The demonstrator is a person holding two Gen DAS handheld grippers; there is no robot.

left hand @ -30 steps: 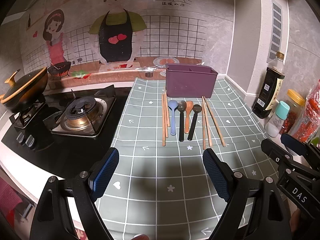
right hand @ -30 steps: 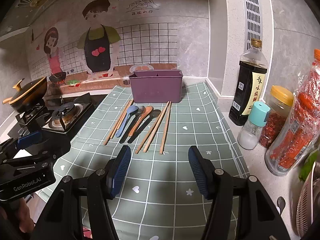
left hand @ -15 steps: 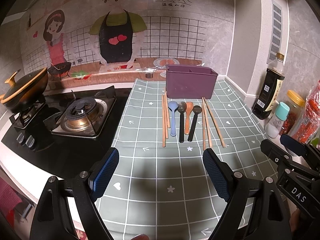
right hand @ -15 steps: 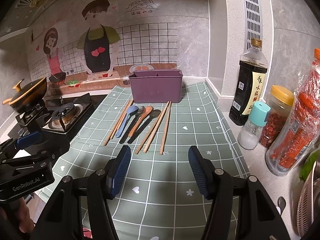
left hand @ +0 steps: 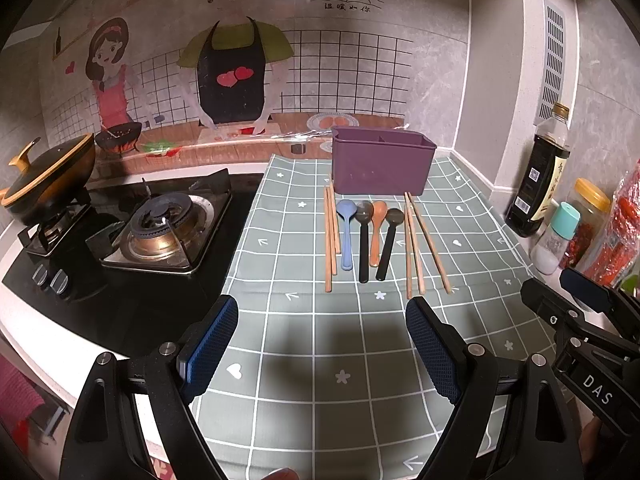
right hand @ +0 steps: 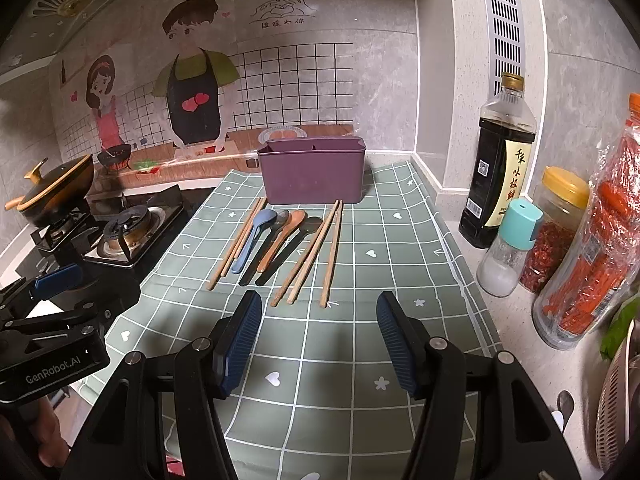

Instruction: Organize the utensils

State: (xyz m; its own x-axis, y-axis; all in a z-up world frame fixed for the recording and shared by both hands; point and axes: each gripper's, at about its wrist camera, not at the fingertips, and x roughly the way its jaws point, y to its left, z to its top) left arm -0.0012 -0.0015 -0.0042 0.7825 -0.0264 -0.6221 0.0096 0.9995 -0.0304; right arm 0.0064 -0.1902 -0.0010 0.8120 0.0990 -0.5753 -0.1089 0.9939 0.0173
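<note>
A purple divided utensil holder [left hand: 383,168] [right hand: 313,176] stands at the back of a green checked mat [left hand: 340,344]. In front of it lie wooden chopsticks [left hand: 329,240] on the left, a blue spoon [left hand: 346,232], a dark spoon [left hand: 363,240], a brown spoon [left hand: 377,228] and a black spoon [left hand: 389,244], then more chopsticks [left hand: 424,248] on the right. My left gripper [left hand: 322,332] is open and empty, near the mat's front. My right gripper [right hand: 319,324] is open and empty, just short of the chopstick ends [right hand: 316,264].
A gas stove [left hand: 160,228] and a lidded black pot [left hand: 44,180] are at the left. A soy sauce bottle [right hand: 500,168], a salt shaker [right hand: 508,248], a chilli jar [right hand: 556,228] and a red bag [right hand: 600,260] stand at the right.
</note>
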